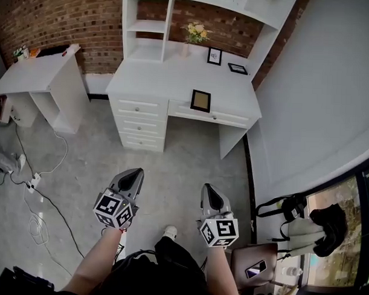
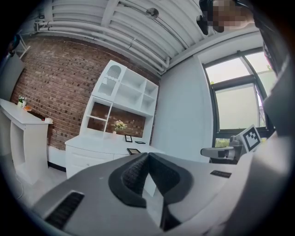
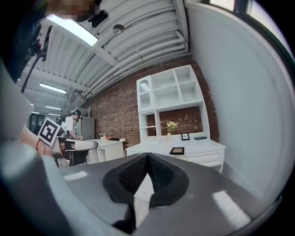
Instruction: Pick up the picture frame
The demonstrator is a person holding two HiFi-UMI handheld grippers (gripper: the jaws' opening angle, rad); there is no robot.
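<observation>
A dark picture frame [image 1: 200,100] with a tan inside lies near the front edge of the white desk [image 1: 156,79]; it also shows small in the left gripper view [image 2: 134,151] and the right gripper view [image 3: 177,150]. A second frame [image 1: 215,55] stands upright at the back, a third frame [image 1: 238,68] lies flat beside it. My left gripper [image 1: 133,179] and right gripper [image 1: 209,196] hover over the floor, well short of the desk, both pointing level toward it. Both are shut with nothing between the jaws [image 2: 146,159] [image 3: 146,161].
A vase of yellow flowers [image 1: 196,33] stands under the white shelf unit [image 1: 149,21]. A second white desk [image 1: 39,72] is at left. Cables [image 1: 38,193] trail on the grey floor. A chair with bags [image 1: 302,226] sits at right by the window.
</observation>
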